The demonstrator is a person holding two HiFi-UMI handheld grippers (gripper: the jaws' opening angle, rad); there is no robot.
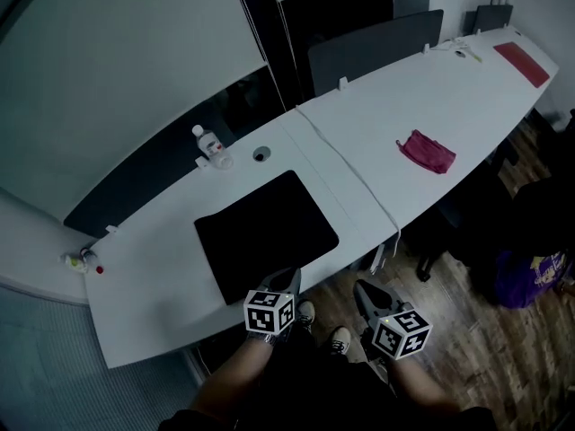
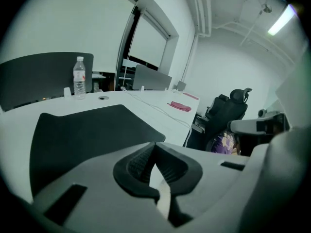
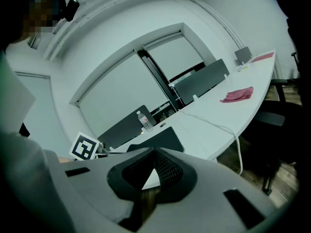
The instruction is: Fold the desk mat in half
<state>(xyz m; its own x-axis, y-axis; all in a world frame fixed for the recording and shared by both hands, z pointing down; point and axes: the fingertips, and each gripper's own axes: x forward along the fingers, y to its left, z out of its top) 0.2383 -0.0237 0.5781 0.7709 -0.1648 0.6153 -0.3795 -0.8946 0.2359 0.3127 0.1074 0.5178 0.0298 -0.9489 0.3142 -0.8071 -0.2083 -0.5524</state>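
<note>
The black desk mat (image 1: 265,232) lies flat and unfolded on the white table (image 1: 162,285), close to its near edge. My left gripper (image 1: 289,277) hovers at the table's near edge, just short of the mat's near side, and its jaws are shut with nothing between them. In the left gripper view the mat (image 2: 82,130) spreads ahead and to the left of the closed left gripper (image 2: 155,143). My right gripper (image 1: 361,287) is off the table over the floor, to the right of the mat, also shut and empty. The right gripper view shows the mat (image 3: 158,139) beyond the right gripper (image 3: 154,150).
A water bottle (image 1: 208,144) and a round cable hole (image 1: 261,153) sit behind the mat. A white cable (image 1: 350,173) runs across the table to its right. Farther right lie a pink cloth (image 1: 427,151) and a red mat (image 1: 523,63). An office chair (image 2: 228,110) stands beyond the table edge.
</note>
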